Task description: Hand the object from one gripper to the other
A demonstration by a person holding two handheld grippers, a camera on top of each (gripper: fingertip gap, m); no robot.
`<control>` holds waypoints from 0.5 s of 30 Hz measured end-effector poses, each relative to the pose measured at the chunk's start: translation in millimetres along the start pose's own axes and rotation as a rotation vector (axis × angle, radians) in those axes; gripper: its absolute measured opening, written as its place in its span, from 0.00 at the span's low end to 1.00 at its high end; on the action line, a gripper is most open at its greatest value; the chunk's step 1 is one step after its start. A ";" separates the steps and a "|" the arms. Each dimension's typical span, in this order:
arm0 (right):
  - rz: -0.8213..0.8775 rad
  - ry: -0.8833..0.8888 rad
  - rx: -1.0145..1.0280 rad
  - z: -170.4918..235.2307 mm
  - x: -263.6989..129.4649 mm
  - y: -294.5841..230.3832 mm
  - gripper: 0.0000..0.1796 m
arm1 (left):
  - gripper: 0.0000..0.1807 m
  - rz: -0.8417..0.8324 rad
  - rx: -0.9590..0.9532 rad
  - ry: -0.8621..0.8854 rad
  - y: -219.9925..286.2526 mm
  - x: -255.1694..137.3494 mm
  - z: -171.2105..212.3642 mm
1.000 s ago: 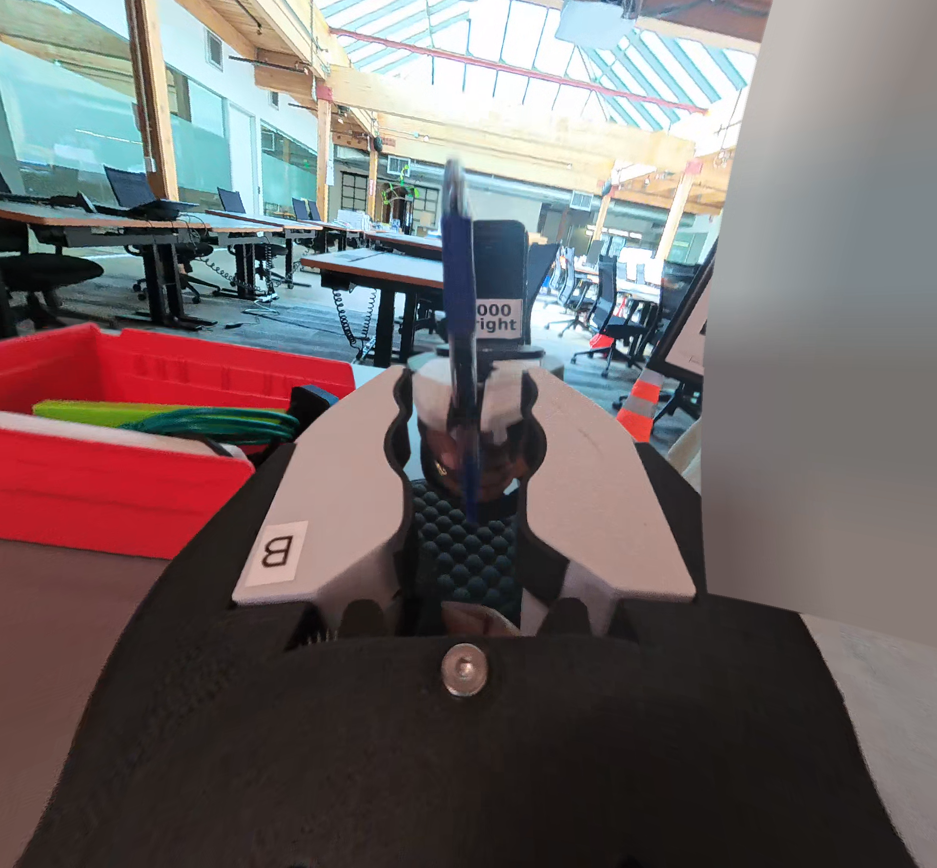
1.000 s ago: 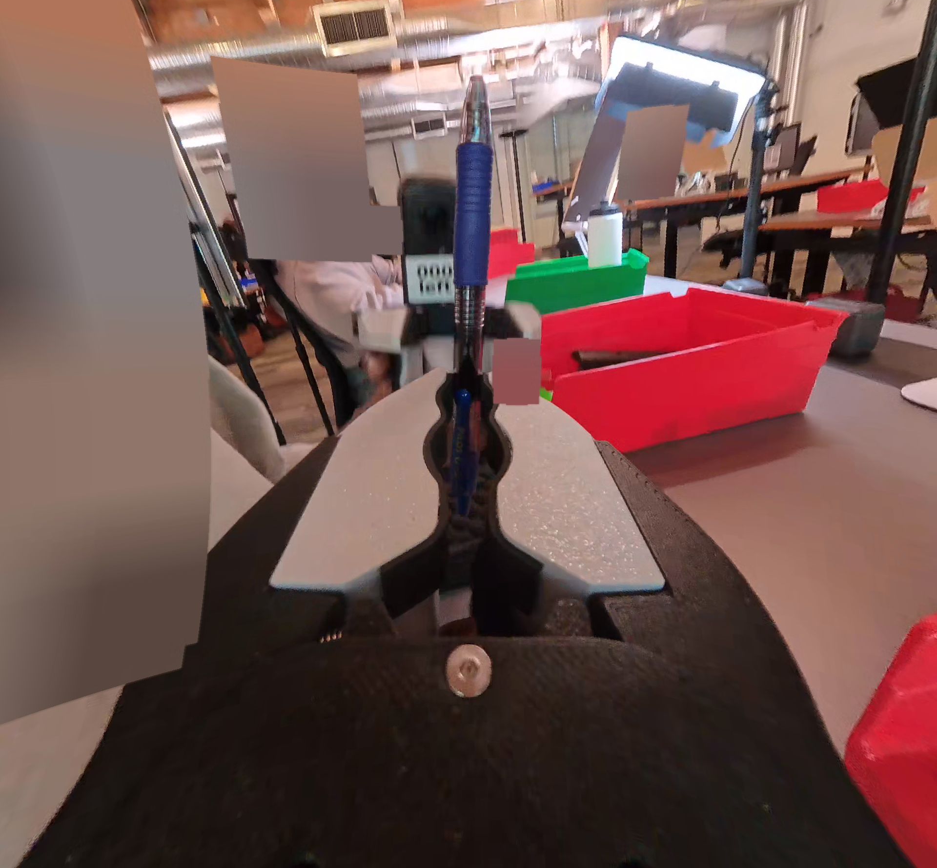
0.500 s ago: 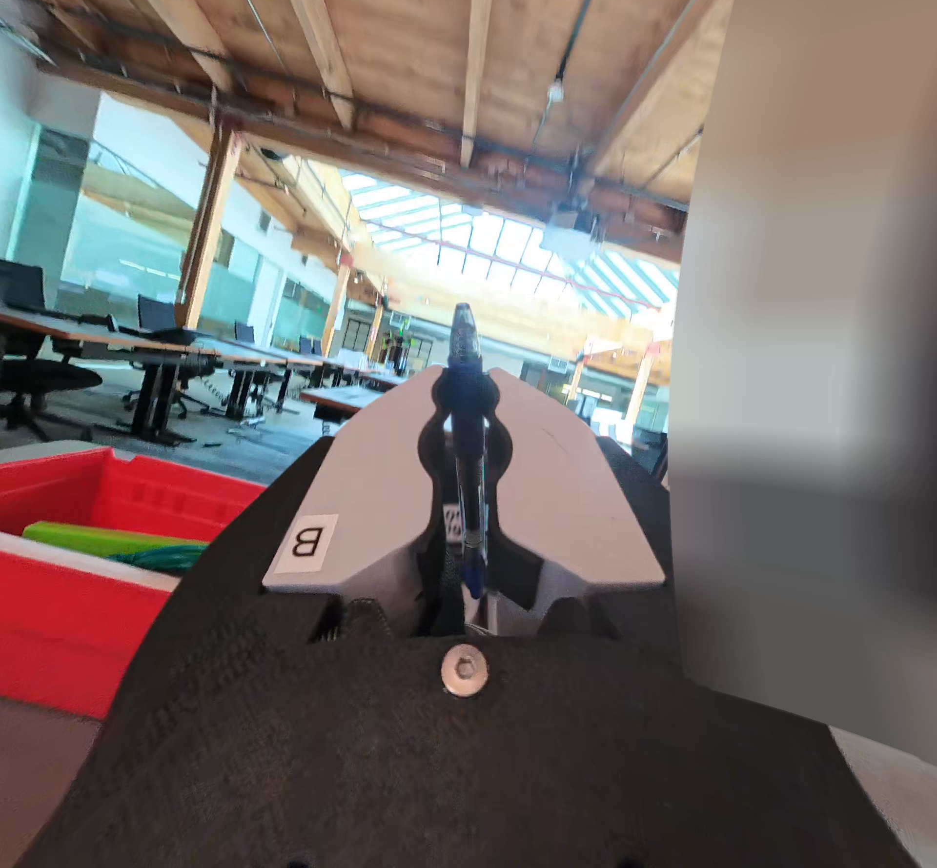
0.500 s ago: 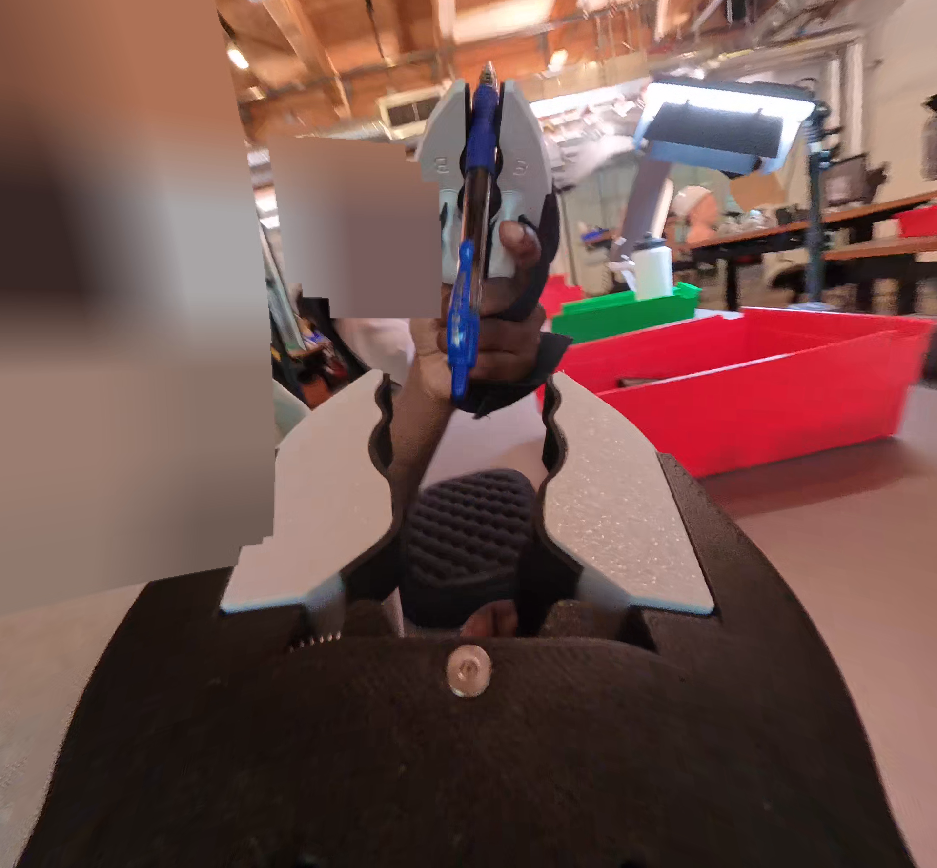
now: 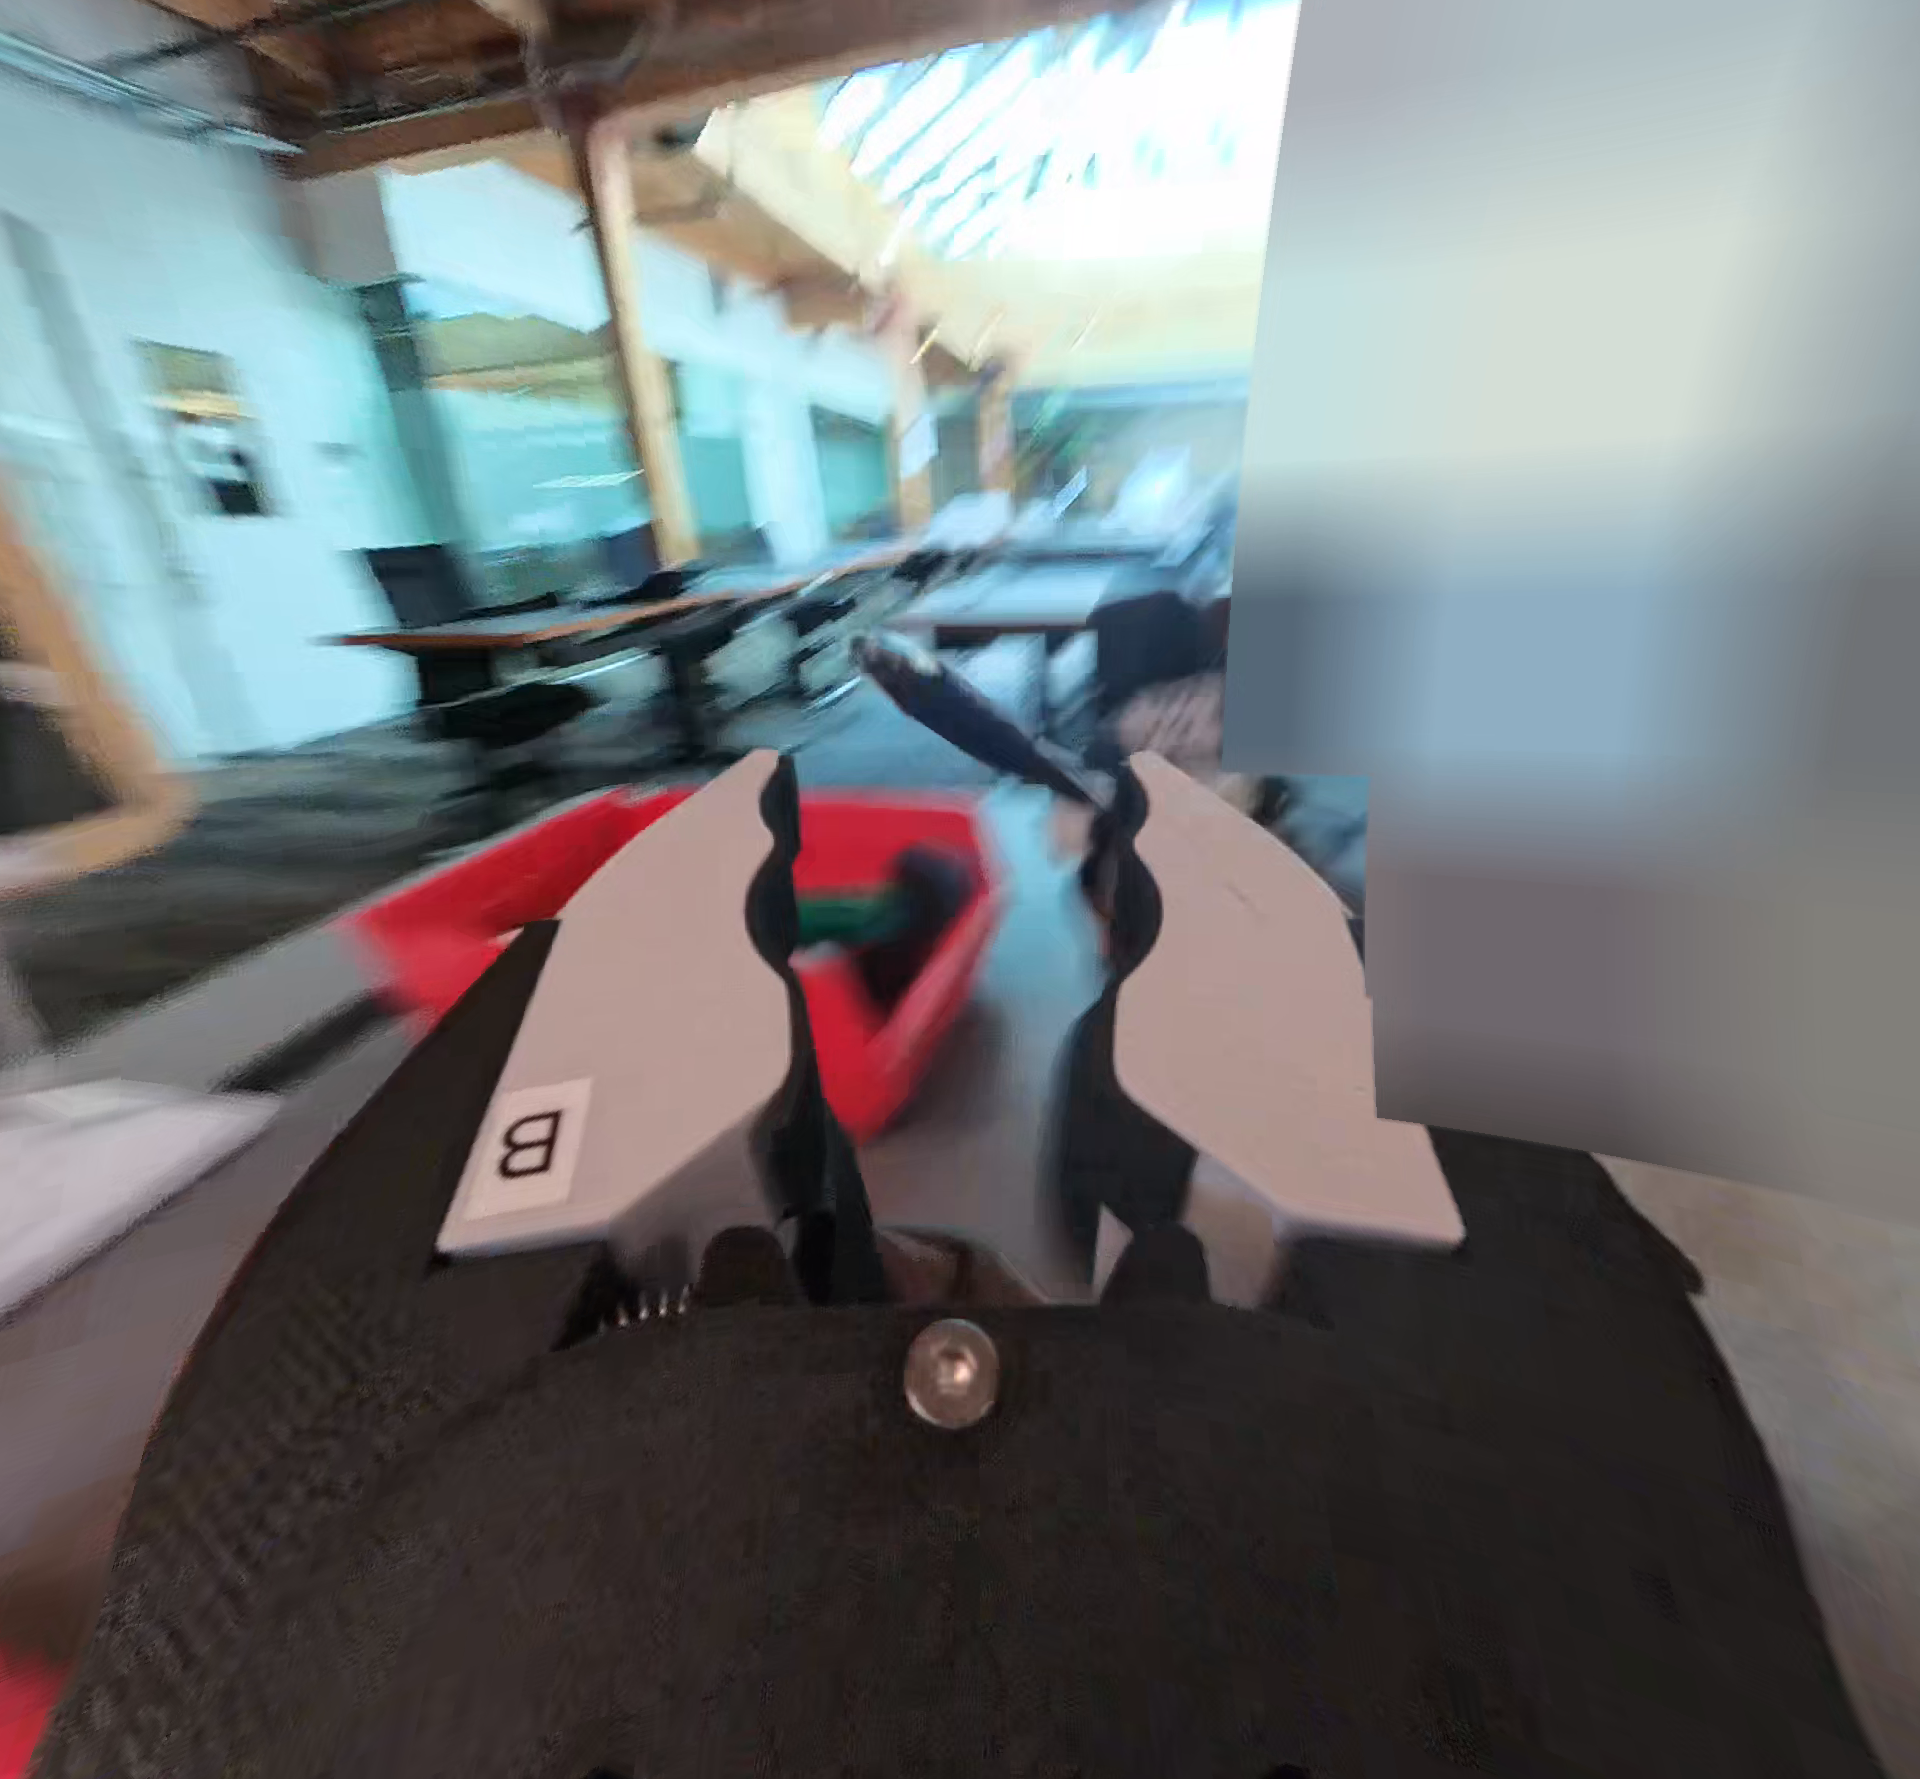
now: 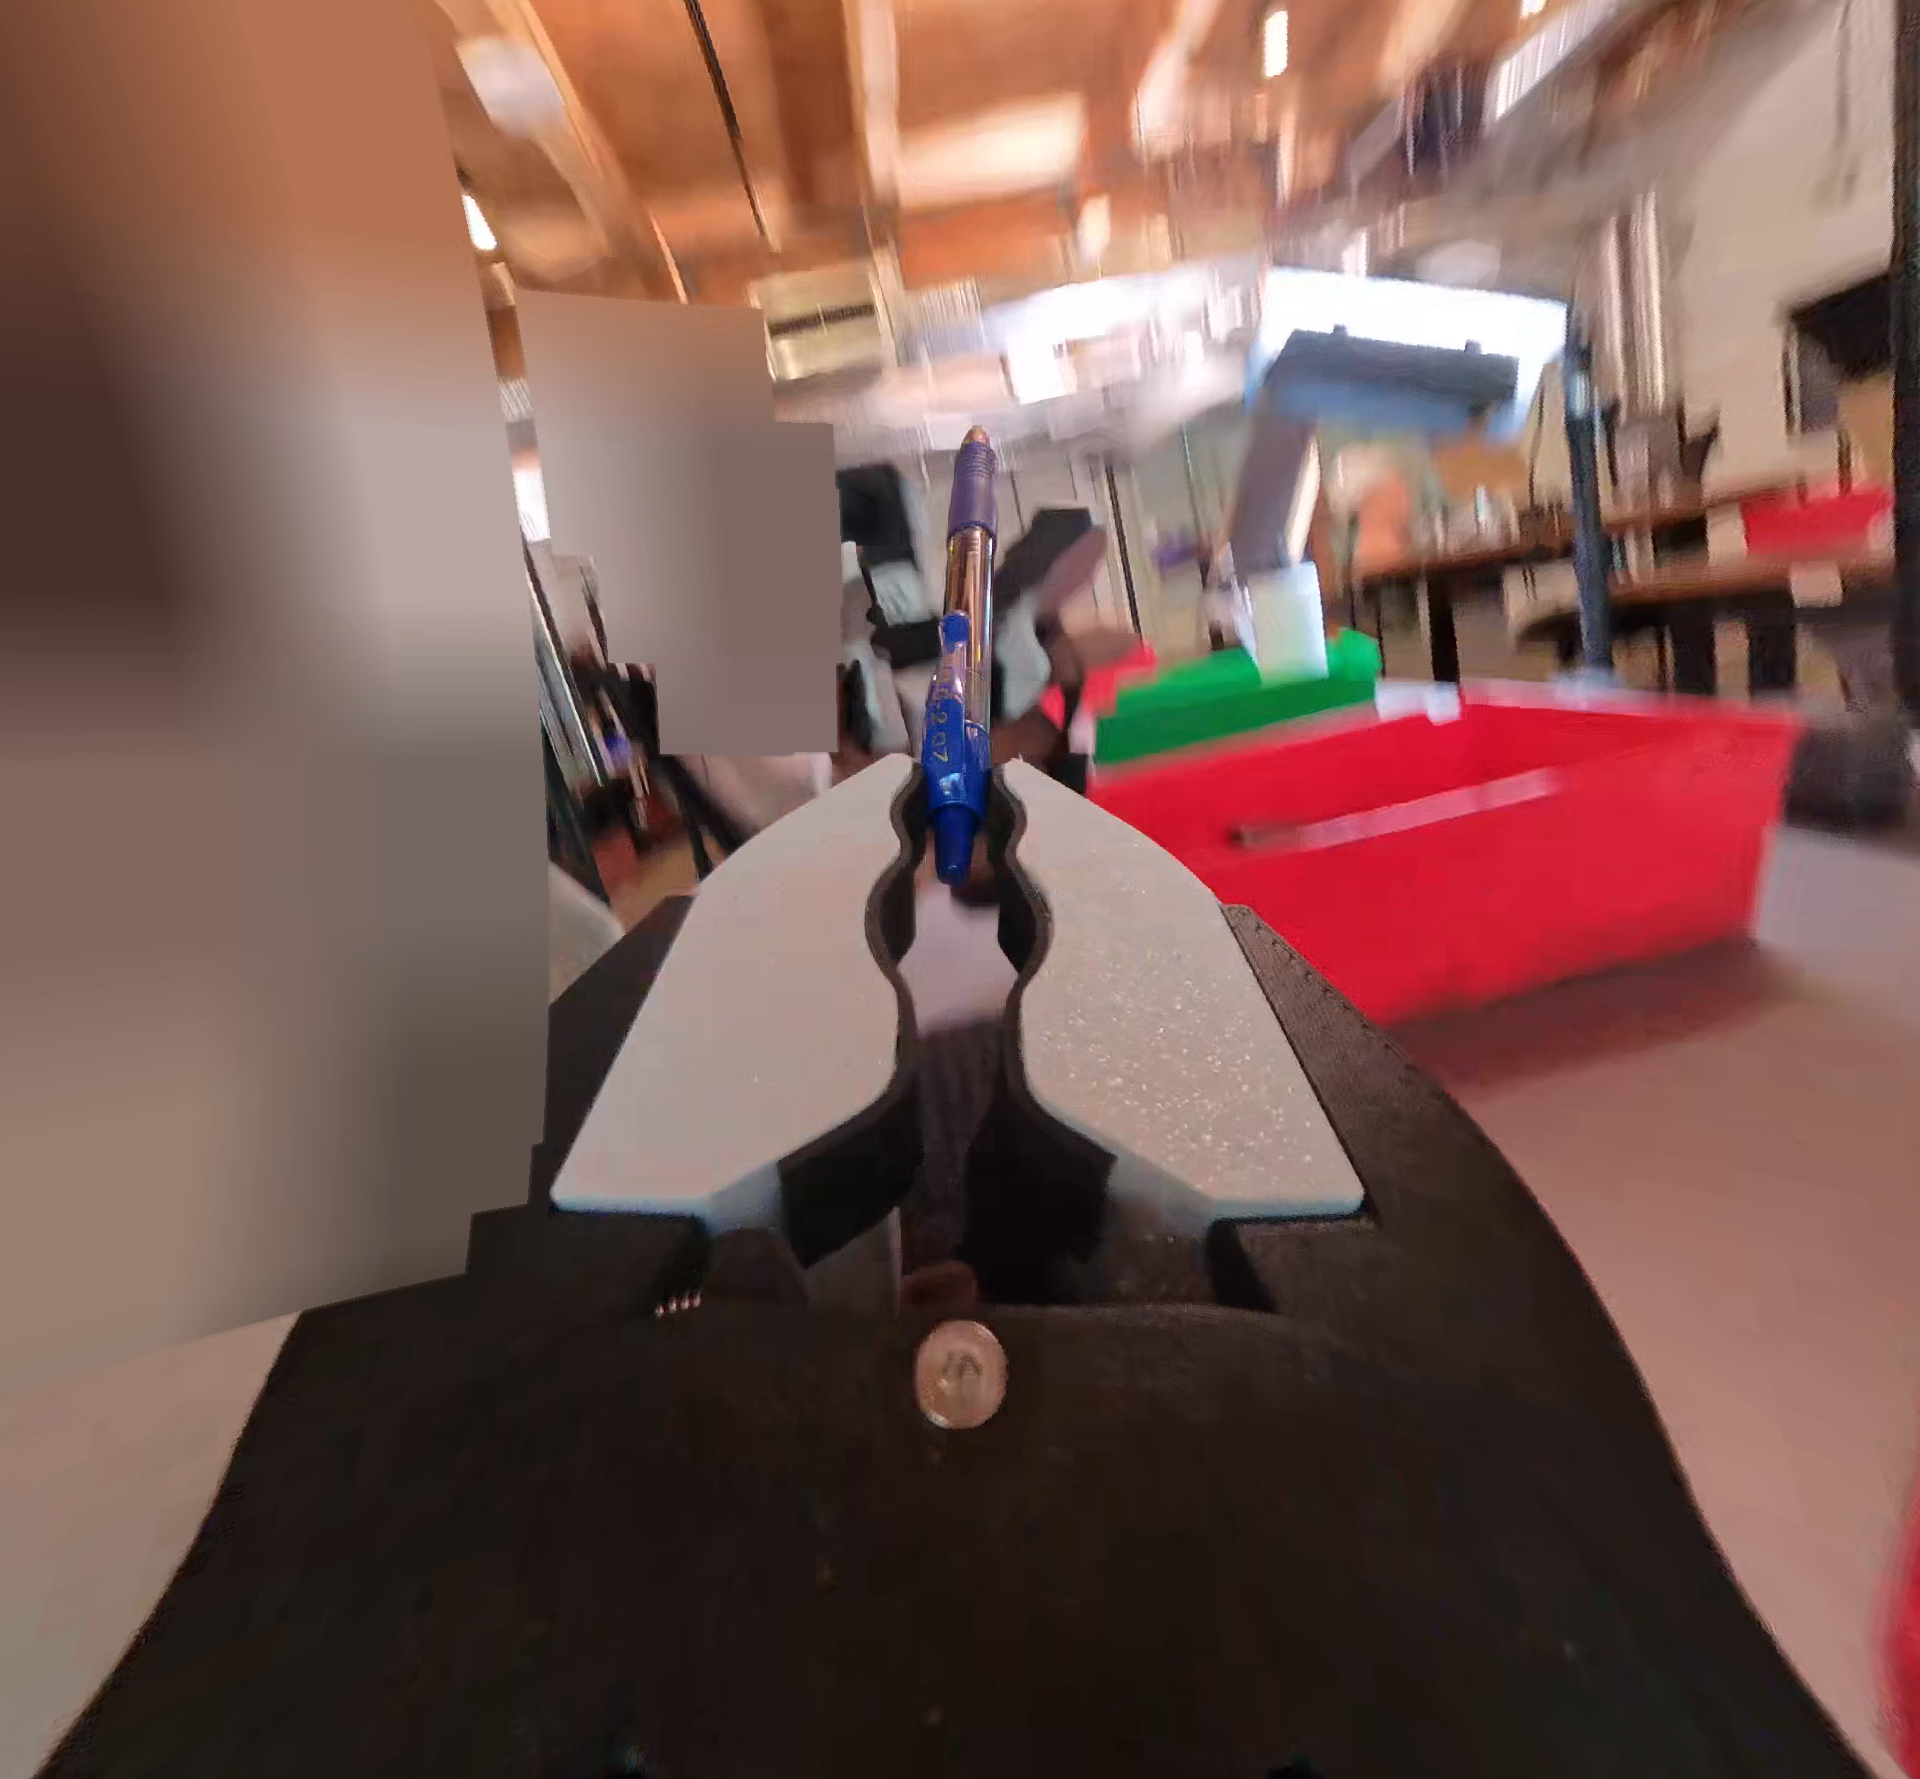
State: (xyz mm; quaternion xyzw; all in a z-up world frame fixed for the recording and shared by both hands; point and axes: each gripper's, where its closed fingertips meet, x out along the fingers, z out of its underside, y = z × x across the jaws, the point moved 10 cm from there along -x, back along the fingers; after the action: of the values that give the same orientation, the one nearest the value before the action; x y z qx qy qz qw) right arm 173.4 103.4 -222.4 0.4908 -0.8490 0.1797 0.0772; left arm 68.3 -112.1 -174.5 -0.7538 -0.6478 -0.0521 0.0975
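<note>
Between the fingertips of the right hand-held gripper stands the blue pen, clamped near its clip end, its tip pointing up toward twelve o'clock with a slight rightward lean. At two to three o'clock from it a red bin sits on the grey surface, a green bin behind. The left hand-held gripper is spread wide and empty, a red bin visible through the gap; this view is motion-blurred.

Red bin on grey table, green bin behind; second red bin, blurred desks beyond
</note>
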 end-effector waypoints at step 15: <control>0.282 -0.663 -0.209 -25.3 -10.1 -20.2 0.06 | 0.08 -0.136 0.863 -0.777 39.0 42.8 49.6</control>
State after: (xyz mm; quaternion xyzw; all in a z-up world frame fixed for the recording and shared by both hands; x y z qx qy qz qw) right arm 194.7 112.0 -197.4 0.3899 -0.9010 -0.0681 -0.1778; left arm 111.1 -65.6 -217.2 -0.5664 -0.6456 0.4906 0.1473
